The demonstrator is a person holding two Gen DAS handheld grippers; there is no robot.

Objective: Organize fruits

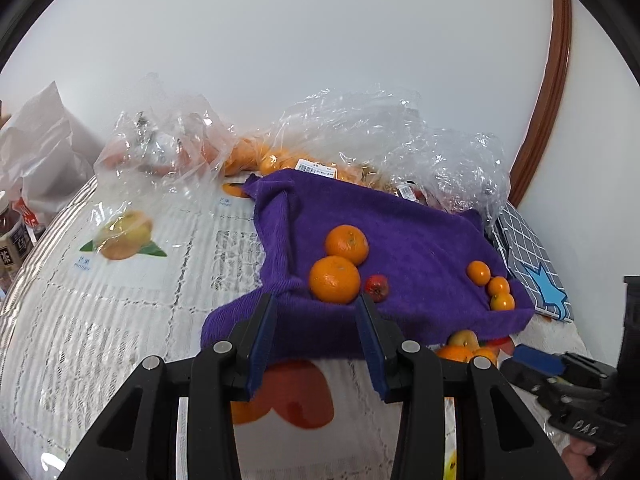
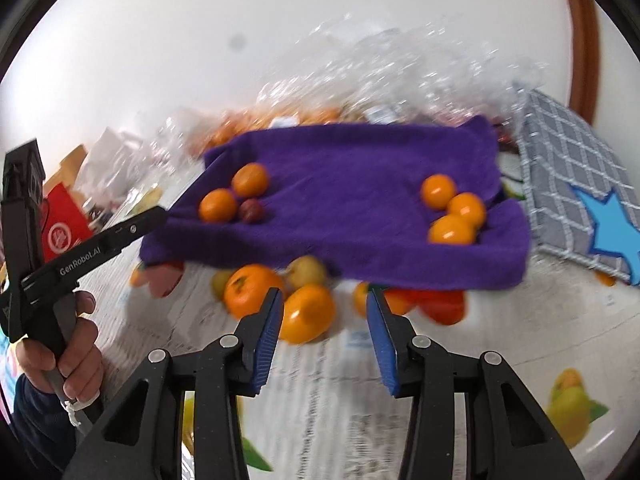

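Left gripper: jaws part-open astride the near hem of the purple towel. I cannot tell whether the pads actually pinch it.

Right gripper: unclenched and empty, just short of the loose oranges tucked under the towel's near edge.

On the towel, two mandarins and a small red fruit sit by its left hem, with three small oranges at its right.

Risks: any tug tilts the towel and the fruit rolls off. The right view is blurred, so a hasty closing could nudge the loose oranges away.

oranges on towel
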